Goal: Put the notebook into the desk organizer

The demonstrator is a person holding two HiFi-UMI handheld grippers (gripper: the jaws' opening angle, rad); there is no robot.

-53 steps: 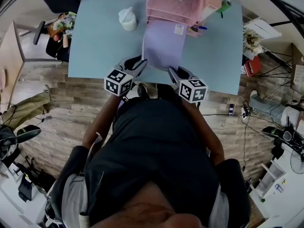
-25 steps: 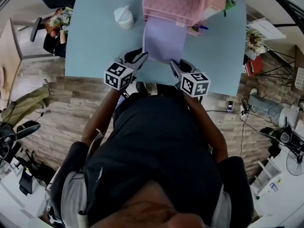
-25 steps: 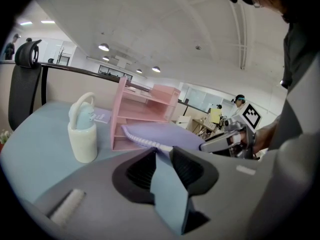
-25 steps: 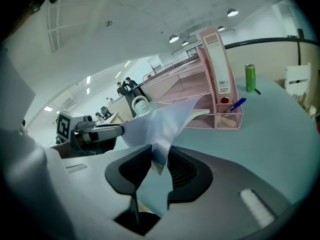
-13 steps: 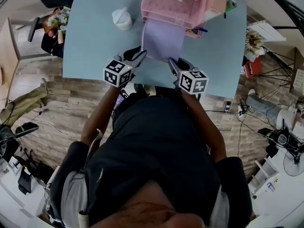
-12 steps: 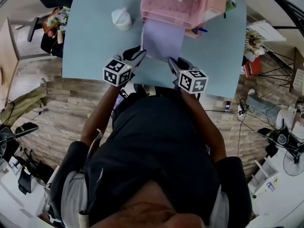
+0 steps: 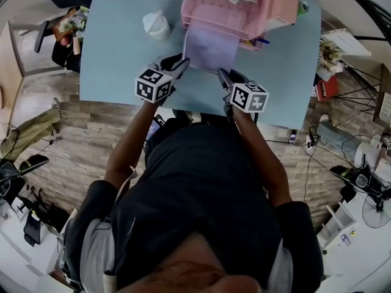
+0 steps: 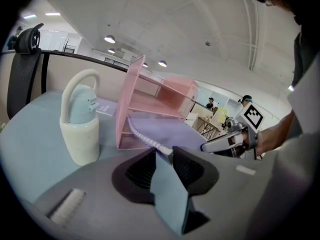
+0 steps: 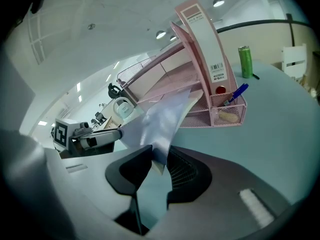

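Over the blue worktop [image 7: 122,54] the notebook [image 7: 211,49] runs lengthwise toward 12 o'clock, far edge at the organizer [image 7: 220,8] — we clamp its near corners, left claw [image 7: 182,63] tight, right claw [image 7: 222,74] just closing further on it.
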